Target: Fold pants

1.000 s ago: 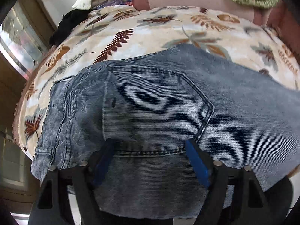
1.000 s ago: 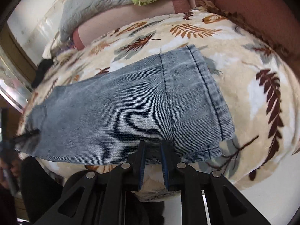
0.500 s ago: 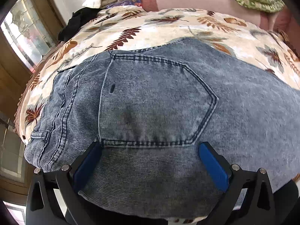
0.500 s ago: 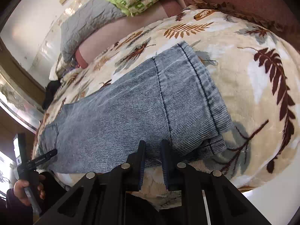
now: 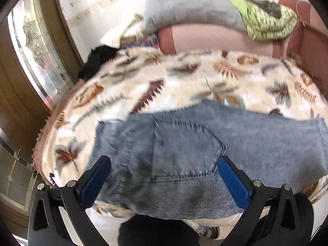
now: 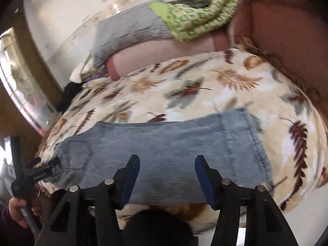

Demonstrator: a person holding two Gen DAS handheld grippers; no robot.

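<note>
A bed covered by one cream blanket point(image 5: 155, 86) printed with brown and grey leaves filled the middle of both views, with a white wall behind it at the top of the frame and a glazed wooden door point(image 5: 34, 57) down the left edge. Along the far side of the bed lay one pink bolster point(image 5: 215, 40), one grey quilted pillow point(image 5: 190, 10) and one green patterned cloth point(image 5: 266, 24) in the upper right; one black garment point(image 5: 96, 59) sat in the upper left of the blanket.

One pair of blue jeans point(image 5: 205, 153) lay folded flat on the blanket's near edge, in the lower half of each frame. The left wrist view showed the waist end with one back pocket point(image 5: 184, 151) at lower centre. Only the right wrist view showed the hemmed leg end point(image 6: 252, 143), at centre right, and a hand point(image 6: 18, 211) at lower left gripping the handle of the left gripper point(image 6: 48, 165) beside the waist end.

The left gripper point(image 5: 164, 176) stood spread at its widest, its two blue pads point(image 5: 94, 182) clear above the denim and gripping nothing. The right gripper point(image 6: 167, 180) had just been opening; its jaws stood about half apart over the jeans' near fold, the cloth seen between them but not pinched.
</note>
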